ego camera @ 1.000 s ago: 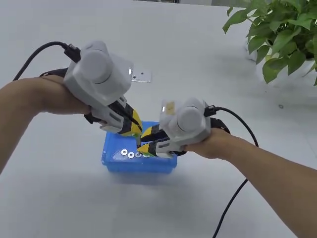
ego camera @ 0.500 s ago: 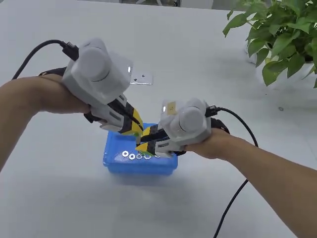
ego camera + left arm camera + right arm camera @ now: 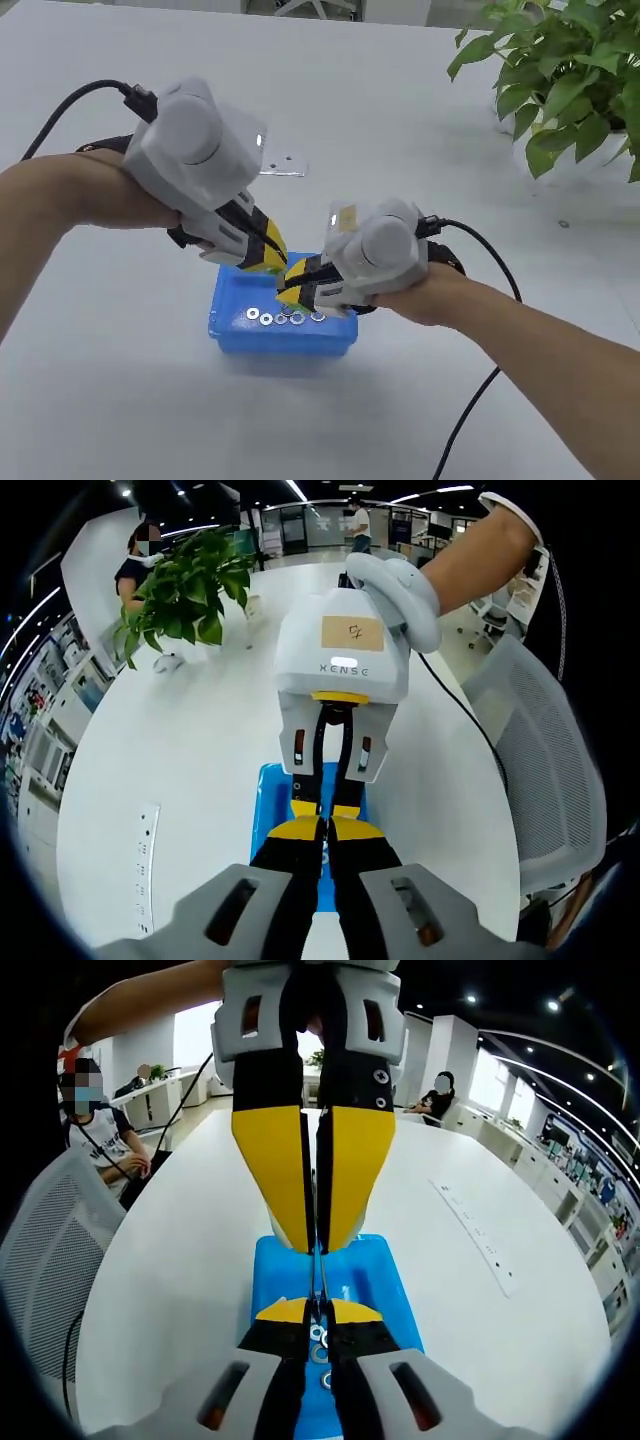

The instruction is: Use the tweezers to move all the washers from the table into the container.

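container (image 3: 283, 342): blue, centre near on the bench (image 3: 110, 400).
washers (image 3: 282, 317): a row of several inside, along its near wall.
right claw (image 3: 313, 1312): pressed together on the thin tweezers (image 3: 314, 1282), tips low over the washers.
left claw (image 3: 325, 826): just beyond and facing it, also pressed together on the tweezers.
step: likely drop-off into the container; whether the tip holds a washer is too small to tell.
next: ease the squeeze over the container, then lift clear of its wall.
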A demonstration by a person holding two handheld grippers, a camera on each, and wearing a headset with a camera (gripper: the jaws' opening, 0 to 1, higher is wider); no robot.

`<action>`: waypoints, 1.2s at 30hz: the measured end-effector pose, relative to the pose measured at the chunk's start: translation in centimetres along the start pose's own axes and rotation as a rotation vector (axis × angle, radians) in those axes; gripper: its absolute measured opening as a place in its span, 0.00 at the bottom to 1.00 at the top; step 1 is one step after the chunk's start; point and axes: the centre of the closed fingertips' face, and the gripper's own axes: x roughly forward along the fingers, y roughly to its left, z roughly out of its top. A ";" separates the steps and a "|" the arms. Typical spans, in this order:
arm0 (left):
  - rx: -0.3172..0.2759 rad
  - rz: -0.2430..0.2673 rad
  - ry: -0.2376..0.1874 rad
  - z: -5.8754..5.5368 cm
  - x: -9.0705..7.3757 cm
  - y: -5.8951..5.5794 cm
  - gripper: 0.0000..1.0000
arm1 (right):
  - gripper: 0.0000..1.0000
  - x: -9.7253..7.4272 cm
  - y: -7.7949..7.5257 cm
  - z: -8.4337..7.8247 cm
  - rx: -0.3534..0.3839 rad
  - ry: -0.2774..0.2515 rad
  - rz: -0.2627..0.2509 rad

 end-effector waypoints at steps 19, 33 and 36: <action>0.018 0.018 0.001 1.1 -2.2 -1.5 0.05 | 0.05 -1.6 1.3 2.0 -0.039 0.004 -0.006; 0.038 0.033 0.019 0.6 -2.8 -3.3 0.05 | 0.04 -2.4 3.0 2.0 -0.085 0.060 0.006; 0.038 0.037 0.019 0.4 -2.9 -3.7 0.05 | 0.04 -2.6 3.2 1.9 -0.098 0.074 0.009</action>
